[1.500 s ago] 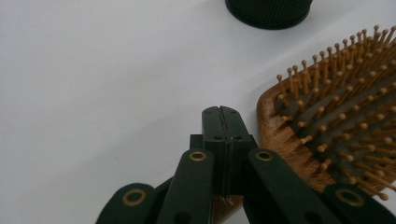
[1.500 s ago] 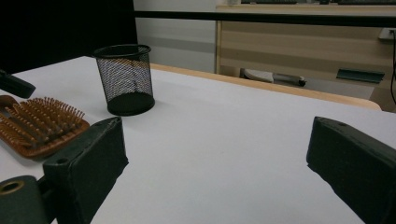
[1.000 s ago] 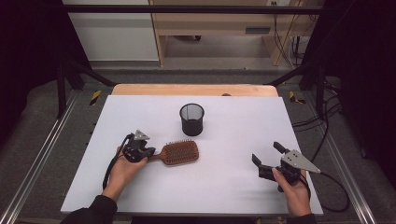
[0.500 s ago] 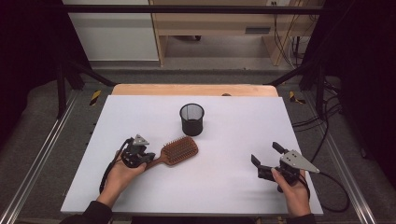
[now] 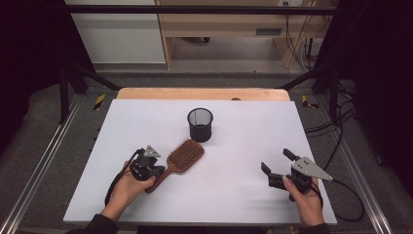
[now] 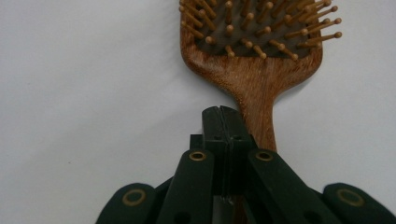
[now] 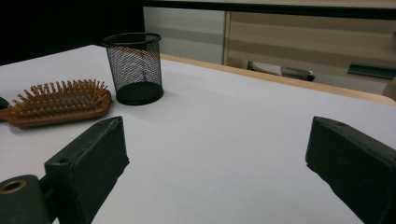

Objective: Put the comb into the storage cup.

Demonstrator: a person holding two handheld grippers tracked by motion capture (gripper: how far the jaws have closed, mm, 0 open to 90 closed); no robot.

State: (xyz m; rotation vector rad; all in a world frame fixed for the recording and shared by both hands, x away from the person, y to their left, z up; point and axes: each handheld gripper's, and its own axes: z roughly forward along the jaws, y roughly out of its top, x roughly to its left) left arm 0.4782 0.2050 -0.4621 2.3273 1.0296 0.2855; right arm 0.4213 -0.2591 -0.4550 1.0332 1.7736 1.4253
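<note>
1. High view: the left gripper [image 5: 155,168] sits in the lower left of the frame, held in the person's left hand [image 5: 125,187], over the handle end of a wooden paddle hairbrush [image 5: 181,158].
2. Hairbrush lies flat on the white table [image 5: 243,126], bristles up, just left of centre and below it. Head points toward the upper right, handle toward the lower left.
3. Left gripper view: jaws pressed together, tips meeting in the centre of the frame just above the brush handle [image 6: 259,112]. Handle runs down behind the jaws at their right side. Whether they pinch the handle or merely sit closed over it, I cannot tell.
4. Brush head fills the upper centre of that view, wooden pins on a dark cushion.
5. Black mesh pencil cup [image 5: 200,125] stands upright at mid-frame in the high view, just above and to the right of the brush head, apart from it.
6. Right gripper [image 5: 278,168] in the lower right of the high view, held in the right hand [image 5: 304,200], well apart from brush and cup.
7. Right gripper view: jaws spread wide at the lower corners, bare table between them; cup [image 7: 134,69] and brush [image 7: 56,105] at upper left.
</note>
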